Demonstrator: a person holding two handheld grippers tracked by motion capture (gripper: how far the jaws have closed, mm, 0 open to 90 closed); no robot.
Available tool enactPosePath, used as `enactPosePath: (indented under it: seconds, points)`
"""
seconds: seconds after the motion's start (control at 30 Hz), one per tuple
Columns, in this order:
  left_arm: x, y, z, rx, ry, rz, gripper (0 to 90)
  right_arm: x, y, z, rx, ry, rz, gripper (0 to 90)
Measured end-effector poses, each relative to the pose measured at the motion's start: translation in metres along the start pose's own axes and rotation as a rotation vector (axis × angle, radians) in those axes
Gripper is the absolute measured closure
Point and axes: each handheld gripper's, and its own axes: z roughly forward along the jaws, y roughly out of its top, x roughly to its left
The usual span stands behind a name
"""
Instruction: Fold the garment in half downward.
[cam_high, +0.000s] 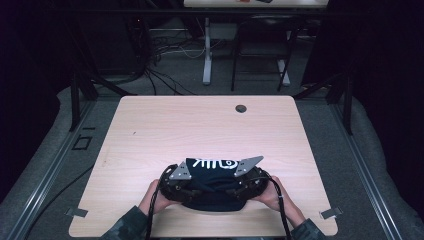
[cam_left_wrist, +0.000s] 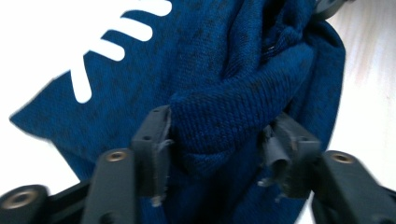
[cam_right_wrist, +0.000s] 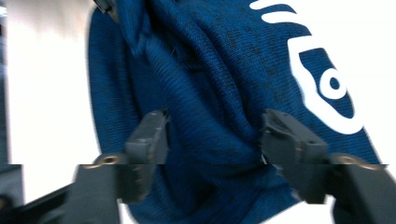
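Observation:
A dark blue knit cloth (cam_high: 214, 176) with a white fish-skeleton print lies bunched near the table's front edge. My left gripper (cam_high: 192, 187) comes at it from the left, and my right gripper (cam_high: 235, 188) from the right. In the left gripper view a thick fold of the cloth (cam_left_wrist: 224, 112) fills the gap of the left gripper (cam_left_wrist: 217, 135), and both jaws press on it. The right gripper view has the right gripper (cam_right_wrist: 212, 135) clamping another fold of the cloth (cam_right_wrist: 210, 93) in the same way. The far gripper's tip (cam_left_wrist: 329, 5) touches the cloth's upper edge.
The light wooden table (cam_high: 200, 125) has a round cable hole (cam_high: 241, 108) near its far edge. Beyond it stand another table's legs (cam_high: 207, 55) and a dark chair frame (cam_high: 260, 50), with cables (cam_high: 165, 50) on the floor. Metal rails run along both sides.

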Motion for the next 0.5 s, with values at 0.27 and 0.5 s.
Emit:
enactPosePath:
  seconds: [0.27, 0.5]
  points:
    - [-0.008, -0.002, -0.035, -0.071, 0.043, -0.010, 28.5, -0.001, -0.007, -0.027, -0.094, -0.023, 0.070, 30.3]
    - [0.016, 0.025, -0.033, -0.127, 0.221, -0.047, 27.4, -0.019, 0.011, -0.021, -0.147, -0.150, 0.173, 30.5]
